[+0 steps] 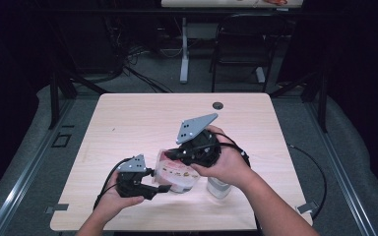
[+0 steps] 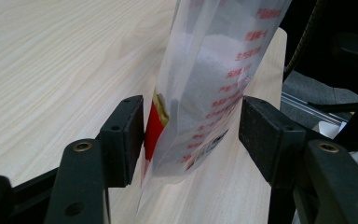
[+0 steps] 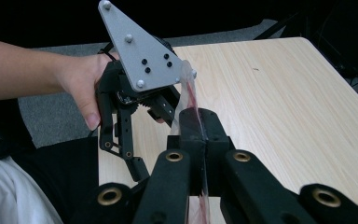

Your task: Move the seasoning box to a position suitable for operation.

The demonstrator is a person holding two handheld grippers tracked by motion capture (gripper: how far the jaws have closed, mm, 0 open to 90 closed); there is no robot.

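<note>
Hanging between the two tools near the counter's front edge, at about six o'clock from its middle, is one clear plastic bag (image 1: 176, 172) with red printing and a red-and-gold strip, white powder showing through its film. The right tool (image 3: 200, 140) has its jaws together, clamped on the bag's thin top edge. The left tool (image 2: 191, 135) stands at nine o'clock of the bag with its jaws apart; the bag's lower part sits between them, one pad (image 2: 128, 135) just beside the red strip, the other clear of the film. One white cylinder (image 1: 218, 187) stands on the counter at about four o'clock of the bag, partly behind the right hand (image 1: 231, 164). One pale wooden counter (image 1: 128, 123) carries everything. Grey floor surrounds it, with one dark chair (image 1: 241, 44) at twelve o'clock.
</note>
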